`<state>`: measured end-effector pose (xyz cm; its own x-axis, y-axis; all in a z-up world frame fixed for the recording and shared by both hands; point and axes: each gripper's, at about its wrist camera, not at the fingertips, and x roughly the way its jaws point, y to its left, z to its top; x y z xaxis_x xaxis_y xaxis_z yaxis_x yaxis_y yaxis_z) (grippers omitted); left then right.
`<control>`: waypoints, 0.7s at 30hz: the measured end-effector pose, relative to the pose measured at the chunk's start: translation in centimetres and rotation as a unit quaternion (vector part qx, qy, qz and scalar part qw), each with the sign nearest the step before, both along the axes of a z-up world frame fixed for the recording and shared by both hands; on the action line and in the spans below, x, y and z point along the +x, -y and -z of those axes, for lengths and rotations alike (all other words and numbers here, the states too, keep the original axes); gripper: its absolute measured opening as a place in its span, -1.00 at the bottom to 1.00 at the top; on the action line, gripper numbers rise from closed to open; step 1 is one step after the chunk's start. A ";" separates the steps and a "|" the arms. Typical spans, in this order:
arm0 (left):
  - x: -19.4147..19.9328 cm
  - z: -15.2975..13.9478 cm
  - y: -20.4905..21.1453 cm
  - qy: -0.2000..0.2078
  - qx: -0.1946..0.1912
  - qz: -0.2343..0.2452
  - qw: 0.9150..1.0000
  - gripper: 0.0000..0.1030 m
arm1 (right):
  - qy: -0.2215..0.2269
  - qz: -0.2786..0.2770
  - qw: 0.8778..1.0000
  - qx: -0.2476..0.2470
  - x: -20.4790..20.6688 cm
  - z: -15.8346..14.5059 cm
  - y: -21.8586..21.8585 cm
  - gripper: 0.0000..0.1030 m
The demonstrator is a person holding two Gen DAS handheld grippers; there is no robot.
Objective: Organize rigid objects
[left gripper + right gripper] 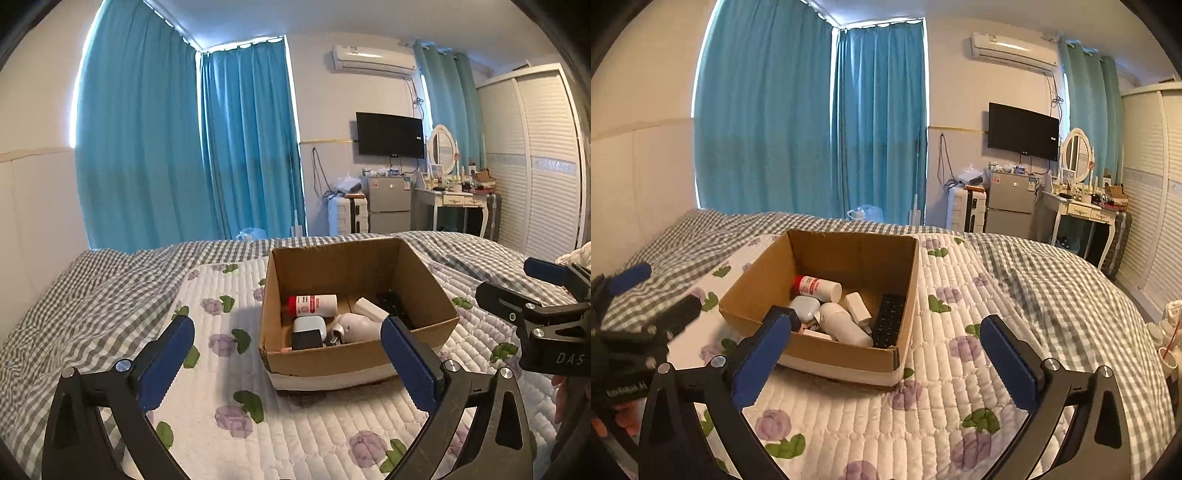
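While your left gripper (288, 350) hangs released with nothing between its fingers, the cardboard box (354, 354) on the bed (92, 295) sits straight ahead, holding the red-capped bottle (314, 304) lying crosswise. Your right gripper (884, 347), equally spread and empty, has the box ahead-left, so your left looks nearer.

The box (827, 354) sits on the quilt (923, 435) on the bed (1052, 280), at 12 o'clock from the left gripper (288, 363) and at 11 o'clock from the right gripper (886, 356). In the box, the bottle (817, 287) lies at the back, the case (805, 307) before it, the remote (889, 319) along the right wall, the dryer (846, 326) between case and remote. Behind the bed, the fridge (1010, 205) stands left of the dresser (1082, 212).
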<state>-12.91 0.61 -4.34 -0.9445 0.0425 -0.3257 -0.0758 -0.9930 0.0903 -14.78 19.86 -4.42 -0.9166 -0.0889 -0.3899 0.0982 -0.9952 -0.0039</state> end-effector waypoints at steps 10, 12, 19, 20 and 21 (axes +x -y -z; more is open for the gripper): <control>0.4 -0.1 1.0 -0.012 0.026 -0.011 1.000 1.00 | -0.024 0.019 0.999 0.010 0.7 -0.2 0.3 1.00; 0.3 0.0 1.0 -0.011 0.027 -0.012 1.000 1.00 | -0.027 0.021 0.999 0.010 0.9 -0.3 0.2 1.00; 0.5 -0.1 1.0 -0.011 0.030 -0.009 0.999 1.00 | -0.034 0.027 0.999 0.005 1.1 -0.5 -0.1 1.00; 0.5 -0.1 1.0 -0.010 0.031 -0.007 0.999 1.00 | -0.035 0.027 0.999 0.004 1.1 -0.6 -0.1 1.00; 0.5 -0.1 1.0 -0.010 0.033 -0.003 0.999 1.00 | -0.034 0.026 0.999 0.003 1.1 -0.6 -0.1 1.00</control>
